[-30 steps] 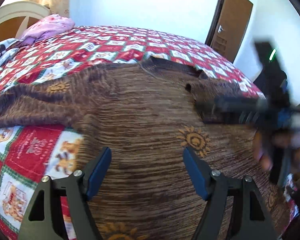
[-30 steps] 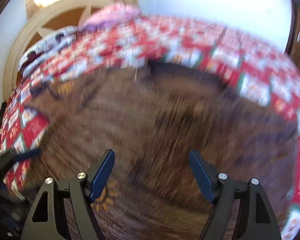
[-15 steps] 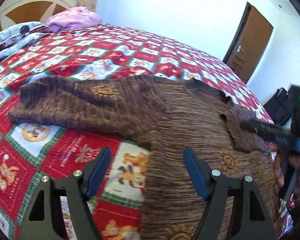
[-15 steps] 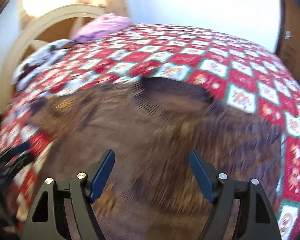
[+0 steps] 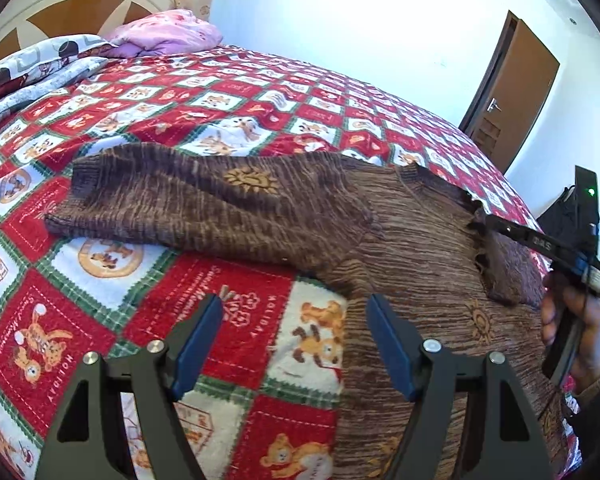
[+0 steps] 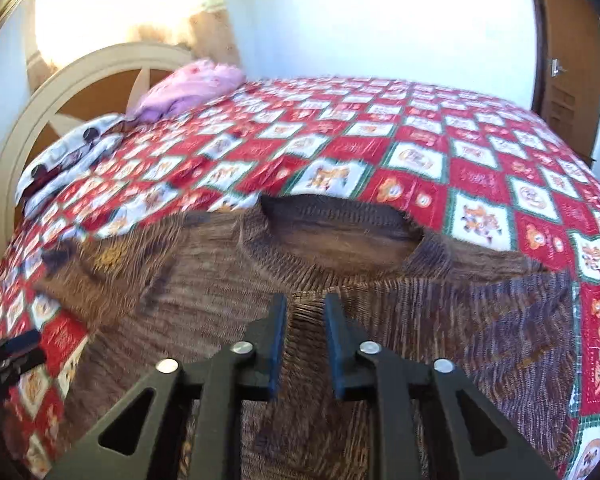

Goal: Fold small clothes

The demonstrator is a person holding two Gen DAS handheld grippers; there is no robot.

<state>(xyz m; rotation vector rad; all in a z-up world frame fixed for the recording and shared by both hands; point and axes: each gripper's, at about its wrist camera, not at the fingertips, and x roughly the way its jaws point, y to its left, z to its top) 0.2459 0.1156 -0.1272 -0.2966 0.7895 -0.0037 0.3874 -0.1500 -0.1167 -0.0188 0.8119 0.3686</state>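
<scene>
Since half a second ago the right gripper [image 6: 305, 322] has narrowed its jaws onto a pinch of the brown sweater [image 6: 340, 264] at frame centre; the left gripper [image 5: 294, 334] stays wide over the bed [image 5: 236, 344]. Folding can begin.

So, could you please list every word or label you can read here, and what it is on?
"HOLIDAY": red square of the bedspread, ahead of the left gripper.
"HOLIDAY": another red square, lower left.
Cursive stitching beside both: too small to read.
White lettering on the right gripper holding the sweater: too blurred.
Right wrist view: nothing legible.
</scene>
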